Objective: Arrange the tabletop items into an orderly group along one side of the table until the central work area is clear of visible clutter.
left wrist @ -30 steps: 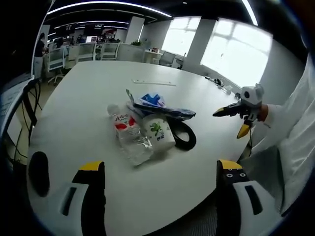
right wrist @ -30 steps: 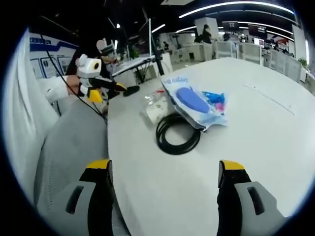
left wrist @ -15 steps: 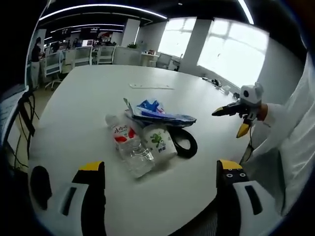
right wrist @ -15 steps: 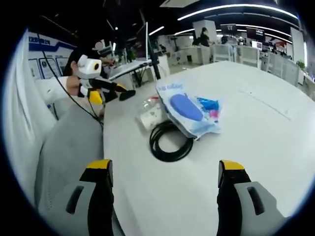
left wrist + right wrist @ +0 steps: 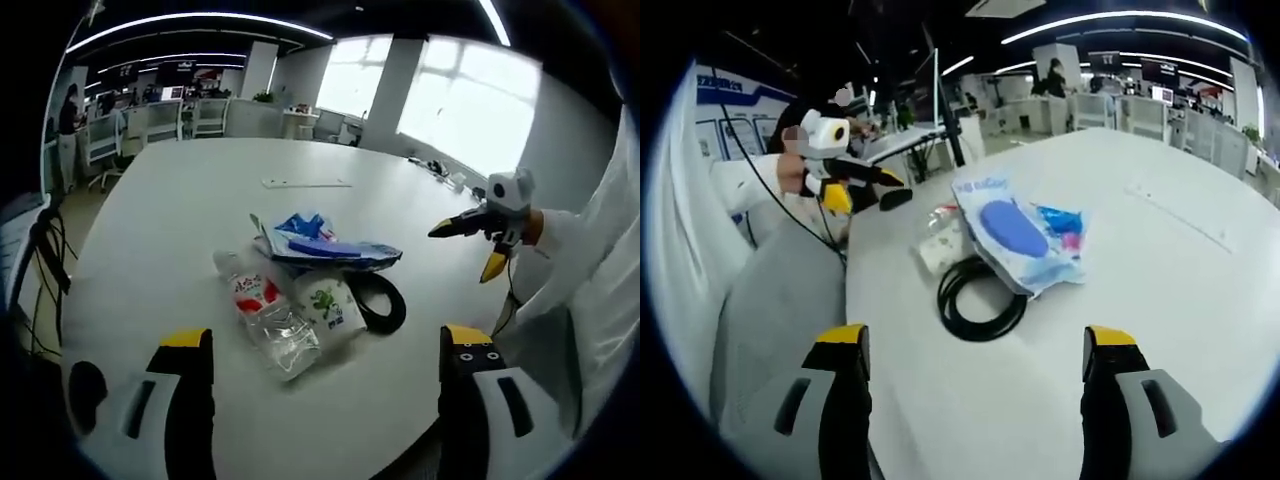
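Nothing looks sorted yet: bottle (image 5: 268,312), cup (image 5: 329,301), cable coil (image 5: 381,298) and blue packet (image 5: 322,240) sit heaped mid-table (image 5: 170,210), twelve o'clock of both spread, empty grippers (image 5: 325,375) (image 5: 975,375).

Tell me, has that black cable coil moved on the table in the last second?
No. The black cable coil still lies against the blue plastic bag, beside the cup; only the cameras shifted.

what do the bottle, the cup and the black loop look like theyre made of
Bottle: likely thin clear plastic, see-through and crinkled, with a red and white label.
Cup: probably paper or plastic, matte white with a green print.
Black loop: looks like a rubber-sheathed cable, smooth and dark, lying in a coil.
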Available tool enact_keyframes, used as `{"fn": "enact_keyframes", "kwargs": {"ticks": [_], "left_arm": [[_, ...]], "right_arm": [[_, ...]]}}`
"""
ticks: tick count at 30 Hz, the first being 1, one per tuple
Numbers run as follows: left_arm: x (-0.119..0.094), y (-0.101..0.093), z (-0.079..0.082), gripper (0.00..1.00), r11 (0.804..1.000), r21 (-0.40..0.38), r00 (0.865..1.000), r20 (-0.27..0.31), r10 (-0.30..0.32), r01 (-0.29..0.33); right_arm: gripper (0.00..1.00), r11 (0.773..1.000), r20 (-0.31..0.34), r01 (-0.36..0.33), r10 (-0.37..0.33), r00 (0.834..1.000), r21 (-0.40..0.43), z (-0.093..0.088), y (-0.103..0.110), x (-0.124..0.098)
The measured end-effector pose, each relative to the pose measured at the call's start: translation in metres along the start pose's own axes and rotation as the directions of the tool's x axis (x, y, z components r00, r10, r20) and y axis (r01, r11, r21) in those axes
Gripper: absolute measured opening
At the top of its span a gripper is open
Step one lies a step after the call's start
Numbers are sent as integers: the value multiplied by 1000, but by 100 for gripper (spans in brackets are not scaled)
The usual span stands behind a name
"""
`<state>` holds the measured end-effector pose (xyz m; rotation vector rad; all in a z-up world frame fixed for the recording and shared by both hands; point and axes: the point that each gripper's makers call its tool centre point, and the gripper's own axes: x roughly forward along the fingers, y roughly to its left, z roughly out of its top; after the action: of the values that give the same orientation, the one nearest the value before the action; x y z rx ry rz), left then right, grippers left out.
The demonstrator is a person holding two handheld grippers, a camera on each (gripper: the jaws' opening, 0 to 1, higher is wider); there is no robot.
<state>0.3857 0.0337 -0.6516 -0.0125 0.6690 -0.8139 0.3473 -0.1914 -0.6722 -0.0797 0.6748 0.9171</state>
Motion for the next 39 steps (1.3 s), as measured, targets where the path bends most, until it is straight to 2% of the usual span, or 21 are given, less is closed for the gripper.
{"fn": "enact_keyframes", "kwargs": {"ticks": [11, 28, 39], "left_arm": [[6, 6, 14, 96, 1000, 20, 1000, 10, -1, 1], [19, 13, 52, 95, 998, 59, 998, 60, -18, 15], [37, 16, 72, 94, 996, 82, 997, 65, -39, 34]], "right_arm": [[86, 1000, 22, 20, -20, 1000, 8, 11, -11, 2], [84, 997, 81, 58, -62, 995, 51, 32, -25, 4], [81, 992, 134, 101, -111, 985, 80, 53, -40, 7]]}}
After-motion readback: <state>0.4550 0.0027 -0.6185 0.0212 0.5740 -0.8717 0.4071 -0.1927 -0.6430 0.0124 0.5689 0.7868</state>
